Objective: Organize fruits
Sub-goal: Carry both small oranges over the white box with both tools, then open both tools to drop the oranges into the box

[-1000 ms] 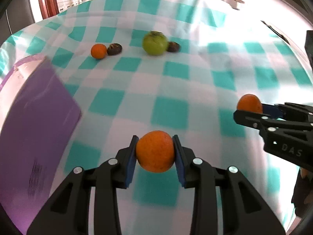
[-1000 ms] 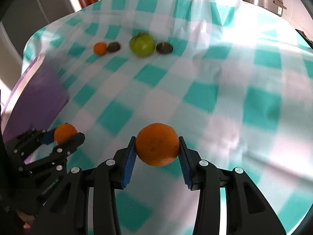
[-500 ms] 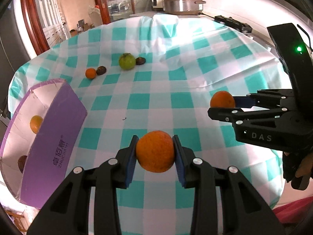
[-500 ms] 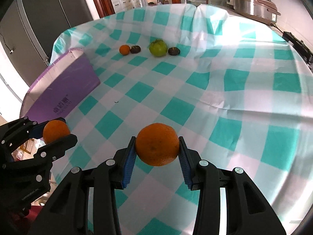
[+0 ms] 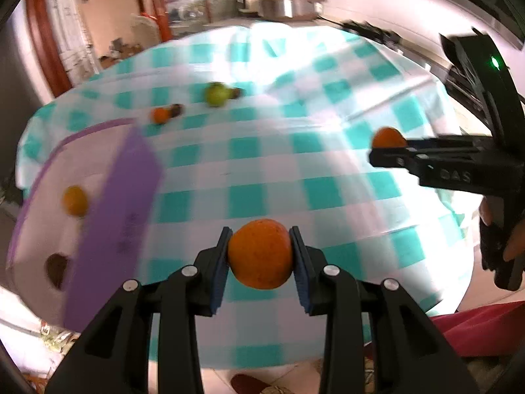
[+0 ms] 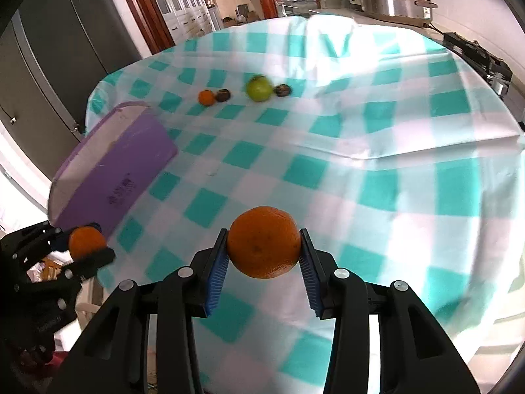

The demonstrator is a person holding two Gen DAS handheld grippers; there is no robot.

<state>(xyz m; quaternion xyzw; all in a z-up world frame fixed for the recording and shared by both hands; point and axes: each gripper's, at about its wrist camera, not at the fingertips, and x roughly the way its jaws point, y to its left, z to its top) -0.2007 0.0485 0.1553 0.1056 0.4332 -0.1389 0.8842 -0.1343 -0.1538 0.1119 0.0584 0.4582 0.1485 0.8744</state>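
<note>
My left gripper [image 5: 260,256] is shut on an orange [image 5: 260,253] and holds it above the near table edge. My right gripper [image 6: 264,246] is shut on a bigger orange [image 6: 264,242], also in the air; it shows at the right of the left wrist view [image 5: 387,138]. A purple box [image 5: 111,216] stands at the left with an orange [image 5: 74,200] and a dark fruit [image 5: 56,267] inside. On the far cloth lie a small orange [image 6: 206,97], a dark fruit [image 6: 222,94], a green apple [image 6: 259,88] and another dark fruit [image 6: 283,90].
The round table wears a teal and white checked cloth [image 6: 361,170]. A steel cooker [image 6: 390,0] stands on the counter behind, and a power strip [image 6: 475,52] lies at the far right edge. A dark fridge [image 6: 49,49] stands at the left.
Both grippers have lifted and pulled back from the table with their oranges. The view now takes in the whole table and the inside of the box.
</note>
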